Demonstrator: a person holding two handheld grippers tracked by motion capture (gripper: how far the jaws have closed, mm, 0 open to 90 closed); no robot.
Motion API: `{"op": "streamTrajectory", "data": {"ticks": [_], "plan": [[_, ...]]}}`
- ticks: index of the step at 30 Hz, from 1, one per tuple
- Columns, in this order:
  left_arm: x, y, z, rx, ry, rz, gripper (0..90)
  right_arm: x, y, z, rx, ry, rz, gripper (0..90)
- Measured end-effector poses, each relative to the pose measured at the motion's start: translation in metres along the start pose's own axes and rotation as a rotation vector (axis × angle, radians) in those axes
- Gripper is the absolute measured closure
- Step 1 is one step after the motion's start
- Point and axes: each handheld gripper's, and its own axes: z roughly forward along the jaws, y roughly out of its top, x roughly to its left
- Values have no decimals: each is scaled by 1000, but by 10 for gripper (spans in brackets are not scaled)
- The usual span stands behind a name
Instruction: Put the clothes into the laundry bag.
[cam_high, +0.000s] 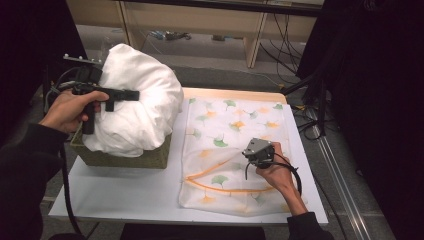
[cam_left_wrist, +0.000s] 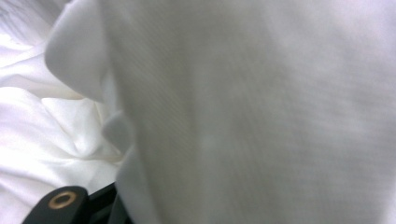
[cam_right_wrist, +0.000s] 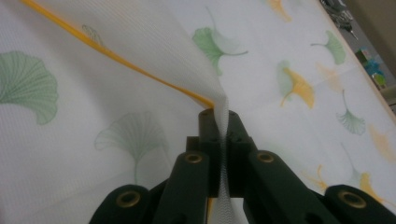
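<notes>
High view: the left gripper (cam_high: 131, 94), at nine o'clock, pinches the white pillow (cam_high: 135, 107) resting on a green basket (cam_high: 145, 157), while the right gripper (cam_high: 250, 155), at four o'clock, clamps the orange-edged opening of the ginkgo-print pillowcase (cam_high: 235, 125) lying on the white table (cam_high: 125, 192).
</notes>
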Motion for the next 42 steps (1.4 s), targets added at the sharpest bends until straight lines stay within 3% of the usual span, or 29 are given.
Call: {"op": "streamTrajectory", "data": {"ticks": [3,4,5,6,7,12,13,15,16,17,18,19,20,22,24,26,27,28,31,33,35,36,38,42], "plan": [[-21,-5,-2,-6,-55,4,606,-9,9,-2,-27,-10,31,893],[-35,-7,-1,16,-78,23,605,-14,12,0,-39,-7,10,893],[-35,-7,-1,16,-78,23,605,-16,13,1,-42,-8,8,893],[-50,-10,2,31,-91,42,605,-19,14,2,-46,-9,15,893],[-50,-10,2,31,-91,42,605,-21,15,3,-51,-7,30,893],[-83,-27,11,63,-177,83,604,-31,19,2,-78,-16,59,893],[-93,-37,15,82,-207,103,604,-32,19,1,-79,-19,70,893],[-97,-43,18,91,-223,102,604,-34,20,-1,-87,-23,64,893],[-106,-56,24,101,-253,98,604,-38,22,-4,-99,-30,59,893],[-106,-56,24,101,-253,98,605,-38,22,-4,-99,-30,59,893],[-116,-71,32,128,-283,117,605,-39,24,-7,-99,-34,86,893],[-120,-78,36,145,-305,125,604,-41,24,-7,-108,-34,83,893],[-124,-86,42,155,-325,115,604,-44,24,-7,-123,-42,53,893],[-131,-102,55,186,-354,100,604,-43,24,-10,-120,-49,82,893],[-137,-117,68,222,-380,115,604,-44,24,-13,-119,-42,91,893],[-140,-123,75,238,-394,117,602,-44,25,-15,-122,-46,100,893],[-142,-129,82,248,-410,111,602,-44,25,-15,-122,-46,100,893],[-144,-133,88,256,-392,102,603,-45,27,-17,-128,-50,84,893],[-153,-147,109,261,-457,50,601,-45,30,-18,-136,-51,67,893],[-154,-155,129,276,-471,33,599,-44,33,-22,-139,-55,60,893],[-154,-157,137,265,-462,23,598,-44,34,-24,-146,-53,65,893],[-153,-157,143,276,-452,39,598,-44,34,-25,-151,-55,62,893],[-149,-158,156,247,-391,87,596,-42,35,-28,-152,-56,66,893],[-134,-149,161,210,-337,54,593,-41,37,-36,-156,-59,57,893]]}}
